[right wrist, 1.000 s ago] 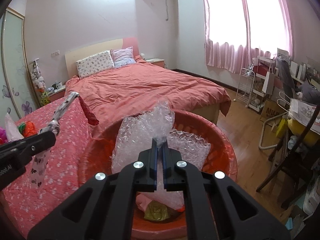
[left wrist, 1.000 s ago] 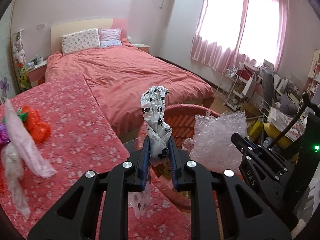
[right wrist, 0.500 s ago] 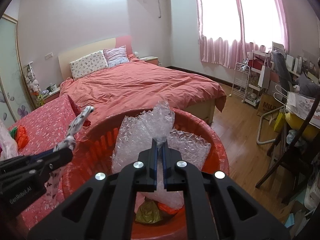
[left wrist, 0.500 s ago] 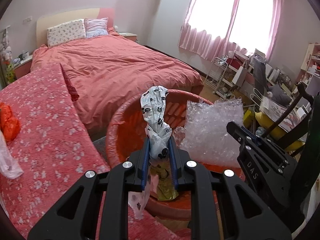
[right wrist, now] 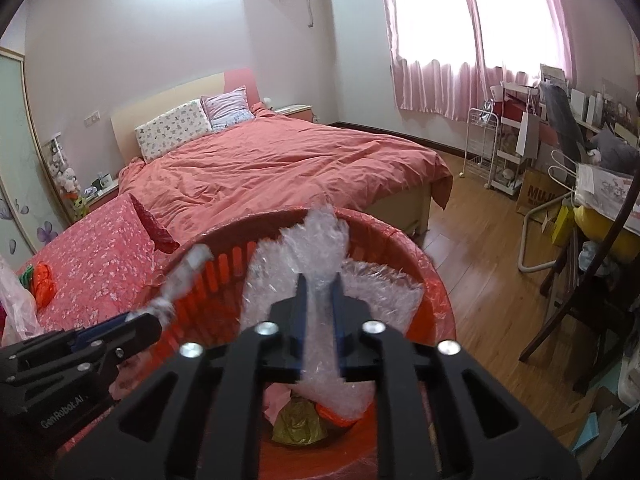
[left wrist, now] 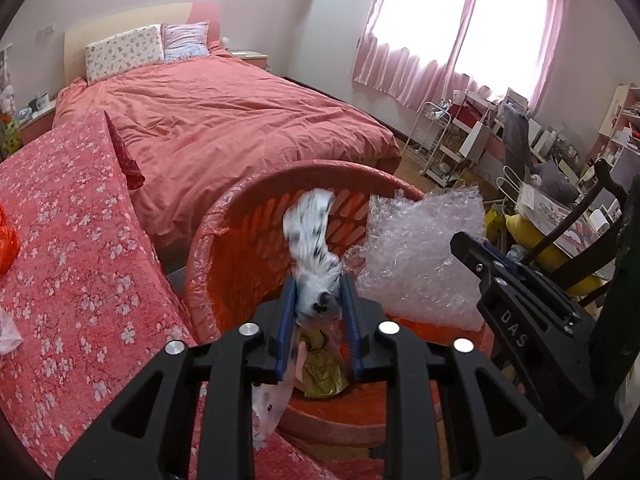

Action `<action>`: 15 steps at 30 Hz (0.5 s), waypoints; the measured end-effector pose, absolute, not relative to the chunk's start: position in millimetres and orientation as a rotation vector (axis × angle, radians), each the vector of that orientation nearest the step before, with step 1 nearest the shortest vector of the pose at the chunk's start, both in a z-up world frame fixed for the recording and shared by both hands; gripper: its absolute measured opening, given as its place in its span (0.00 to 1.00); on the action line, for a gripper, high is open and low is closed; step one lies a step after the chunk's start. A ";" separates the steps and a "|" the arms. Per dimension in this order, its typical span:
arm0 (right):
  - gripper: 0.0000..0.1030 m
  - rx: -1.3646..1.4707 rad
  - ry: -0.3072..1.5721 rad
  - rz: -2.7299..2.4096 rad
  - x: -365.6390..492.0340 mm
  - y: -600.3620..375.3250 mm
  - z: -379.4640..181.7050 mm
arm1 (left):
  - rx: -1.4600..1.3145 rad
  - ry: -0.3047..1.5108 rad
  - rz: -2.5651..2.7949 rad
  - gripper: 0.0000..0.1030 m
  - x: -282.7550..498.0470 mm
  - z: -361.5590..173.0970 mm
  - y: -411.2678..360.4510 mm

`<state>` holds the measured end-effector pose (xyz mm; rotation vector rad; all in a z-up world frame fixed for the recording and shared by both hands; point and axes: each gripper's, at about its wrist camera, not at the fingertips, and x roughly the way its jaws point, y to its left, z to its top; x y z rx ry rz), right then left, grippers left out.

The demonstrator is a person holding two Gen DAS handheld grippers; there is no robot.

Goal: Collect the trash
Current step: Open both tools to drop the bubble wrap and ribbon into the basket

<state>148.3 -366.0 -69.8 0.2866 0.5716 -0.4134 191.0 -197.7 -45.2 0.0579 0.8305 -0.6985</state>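
Note:
My left gripper [left wrist: 318, 304] is over the red laundry basket [left wrist: 240, 216], its jaws spread, with the white black-spotted plastic bag [left wrist: 312, 248] blurred between them. My right gripper [right wrist: 318, 308] is over the same basket [right wrist: 436, 280], its jaws parted a little around the clear bubble wrap [right wrist: 316, 240], which hangs into the basket. The bubble wrap also shows in the left wrist view [left wrist: 420, 256]. Gold foil trash [right wrist: 298, 424] lies at the basket's bottom.
A floral red table cloth [left wrist: 72, 264] lies to the left with an orange bag [right wrist: 44, 284] and pink plastic [right wrist: 16, 312]. A red bed [left wrist: 224, 120] stands behind. Wooden floor, a chair [right wrist: 580, 308] and cluttered shelves [right wrist: 520, 148] are to the right.
Both grippers' jaws have widened over the basket. The spotted bag now blurs and sits lower between the left fingers. The bubble wrap sags lower in the right gripper.

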 end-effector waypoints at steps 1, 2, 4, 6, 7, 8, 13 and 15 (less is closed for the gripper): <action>0.26 0.289 0.569 -0.415 147.5 -367.2 -69.7 | 0.057 0.832 -0.696 0.29 191.8 -45.2 -197.5; 0.28 0.290 0.566 -0.418 147.0 -367.8 -69.2 | 0.055 0.834 -0.693 0.31 192.3 -45.5 -197.3; 0.30 0.288 0.565 -0.421 147.2 -367.3 -68.3 | 0.052 0.837 -0.685 0.33 193.3 -45.8 -195.1; 0.32 0.287 0.564 -0.423 146.9 -366.8 -68.0 | 0.049 0.839 -0.676 0.34 194.5 -46.2 -191.3; 0.34 0.285 0.563 -0.423 146.9 -366.7 -68.0 | 0.048 0.840 -0.671 0.34 195.0 -46.2 -189.8; 0.35 0.281 0.563 -0.425 146.8 -365.7 -67.6 | 0.046 0.841 -0.667 0.35 195.3 -46.2 -188.2; 0.37 0.256 0.564 -0.420 146.5 -357.8 -63.8 | 0.038 0.830 -0.626 0.40 195.5 -42.9 -168.6; 0.38 0.244 0.560 -0.409 146.6 -351.4 -59.2 | 0.044 0.814 -0.600 0.40 194.2 -37.7 -156.2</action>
